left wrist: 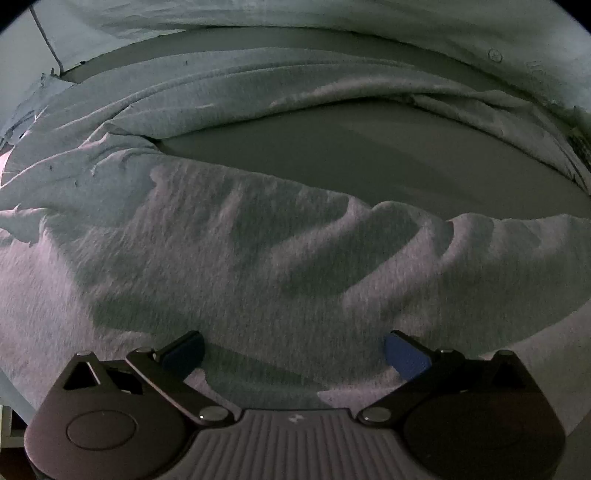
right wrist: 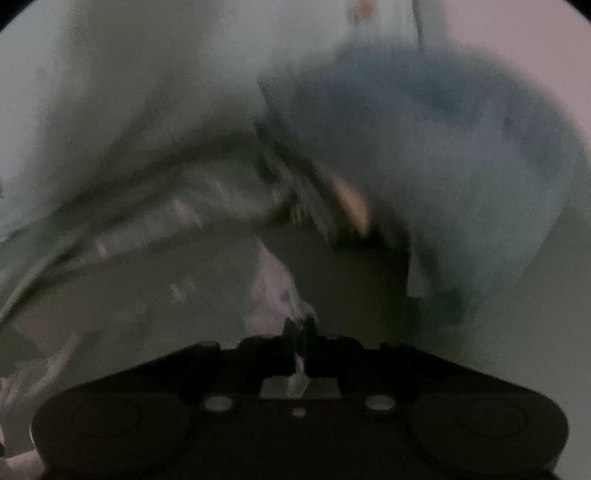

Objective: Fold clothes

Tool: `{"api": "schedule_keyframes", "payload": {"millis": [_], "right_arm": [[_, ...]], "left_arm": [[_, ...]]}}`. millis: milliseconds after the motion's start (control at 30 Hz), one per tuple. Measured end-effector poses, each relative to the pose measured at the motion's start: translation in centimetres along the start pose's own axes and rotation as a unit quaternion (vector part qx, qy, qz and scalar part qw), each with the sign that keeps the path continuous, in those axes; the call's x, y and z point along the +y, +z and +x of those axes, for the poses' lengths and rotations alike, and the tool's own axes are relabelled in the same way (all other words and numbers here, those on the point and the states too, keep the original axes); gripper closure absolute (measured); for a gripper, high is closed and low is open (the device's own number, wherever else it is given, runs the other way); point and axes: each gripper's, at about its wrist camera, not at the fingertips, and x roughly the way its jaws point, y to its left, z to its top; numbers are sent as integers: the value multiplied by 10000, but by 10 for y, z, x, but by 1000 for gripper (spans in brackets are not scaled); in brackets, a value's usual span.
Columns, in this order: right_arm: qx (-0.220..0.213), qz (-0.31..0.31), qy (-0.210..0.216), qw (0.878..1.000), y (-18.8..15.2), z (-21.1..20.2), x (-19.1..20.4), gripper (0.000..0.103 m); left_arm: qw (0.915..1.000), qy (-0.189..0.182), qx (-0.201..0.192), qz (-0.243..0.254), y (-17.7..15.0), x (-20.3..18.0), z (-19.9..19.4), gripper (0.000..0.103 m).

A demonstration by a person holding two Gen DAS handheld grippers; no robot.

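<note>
A grey knit garment (left wrist: 258, 258) lies rumpled in the left wrist view, with folds running across it and a curled hem at the far side. My left gripper (left wrist: 295, 350) hangs just over it, open wide, its blue pads (left wrist: 406, 354) far apart with only flat cloth below them. The right wrist view is blurred. In it my right gripper (right wrist: 299, 328) is shut on a thin pale edge of the garment (right wrist: 277, 291), which rises from between its fingertips and shows again behind them.
A dark table surface (left wrist: 369, 158) shows between the garment's layers. More pale cloth (left wrist: 332, 22) lies along the far side. A blurred blue-grey mass (right wrist: 443, 147) fills the upper right of the right wrist view; I cannot tell what it is.
</note>
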Motion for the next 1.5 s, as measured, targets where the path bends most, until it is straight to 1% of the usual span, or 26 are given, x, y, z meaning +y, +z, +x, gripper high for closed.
{"api": "schedule_keyframes", "payload": {"millis": [100, 167, 233, 300, 333, 400, 433, 467, 500, 600, 733, 833, 867, 900, 933, 967, 1000, 1100, 1133, 1167, 1200, 1233, 1300, 1367, 1433, 1500], "right_arm": [[-688, -632, -75, 9956, 14, -59, 24, 100], [-1051, -1295, 309, 9855, 15, -89, 55, 100], [-1116, -1980, 857, 9701, 7, -98, 91, 99], [-537, -2547, 1710, 9503, -13, -87, 128, 96], [0, -2678, 2012, 9422, -26, -76, 146, 90], [747, -2832, 2241, 9295, -52, -65, 168, 80], [845, -2911, 2306, 9247, -60, -69, 171, 69], [780, -2966, 2341, 9226, -64, -78, 168, 62], [713, -3019, 2373, 9206, -68, -86, 164, 50], [391, -2700, 2089, 9391, -55, -98, 148, 45], [393, -1961, 1577, 9670, -33, -73, 128, 39], [661, -1795, 1323, 9726, -27, -38, 122, 37], [784, -1823, 1386, 9703, -29, -28, 122, 37], [907, -1852, 1448, 9677, -30, -17, 123, 45], [1023, -1872, 1505, 9653, -31, -7, 123, 73], [876, -1648, 1388, 9726, -29, -16, 117, 91], [728, -1423, 1270, 9789, -26, -26, 110, 100], [278, -739, 902, 9928, -19, -54, 91, 100], [-11, -478, 531, 9974, -14, -80, 76, 100], [-297, -215, 164, 9992, -10, -106, 62, 100], [-456, 48, -27, 9989, -9, -127, 48, 101], [-562, 329, -412, 9970, -11, -147, 33, 101], [-294, 650, -884, 9935, -21, -164, 5, 100], [128, 906, -1364, 9864, -45, -158, -18, 99], [583, 929, -1732, 9788, -68, -144, -29, 99], [772, 921, -1898, 9744, -83, -140, -33, 98]], "left_arm": [[10000, 9, -37, -8, -1, -1, 0, 0], [10000, 10, -32, -14, 0, 0, 0, 0], [10000, 6, 2, -16, 1, 0, 1, 0], [10000, -4, 25, 2, 2, 0, 1, 0], [10000, -15, 25, 22, 3, 0, 2, 0], [10000, -49, 2, 86, 2, 1, 2, 0], [9999, -65, -24, 115, 2, 2, 2, 0], [9999, -77, -60, 141, 1, 3, 1, 0], [9998, -88, -102, 162, 0, 3, 1, 0], [9994, -116, -229, 218, -3, 5, 0, 0], [9989, -155, -341, 298, -5, 6, -1, 0], [9983, -206, -380, 391, -5, 7, -1, 0], [9981, -227, -392, 427, -5, 7, -1, 0], [9978, -247, -401, 463, -5, 7, -1, 0], [9976, -271, -395, 504, -5, 8, -1, 0], [9973, -299, -380, 555, -5, 9, -1, 0], [9970, -326, -365, 605, -4, 9, -1, 0], [9957, -406, -349, 753, -3, 11, -1, 0], [9953, -429, -349, 798, -3, 12, -1, 0], [9949, -448, -352, 836, -3, 12, -1, 0], [9945, -466, -353, 870, -4, 13, -2, 0], [9942, -481, -349, 900, -4, 13, -2, 0], [9935, -505, -336, 959, -3, 14, -1, 0], [9929, -528, -320, 1018, -1, 15, -1, 0], [9923, -547, -299, 1069, 1, 15, -1, 0], [9918, -563, -281, 1112, 2, 16, 0, 0]]}}
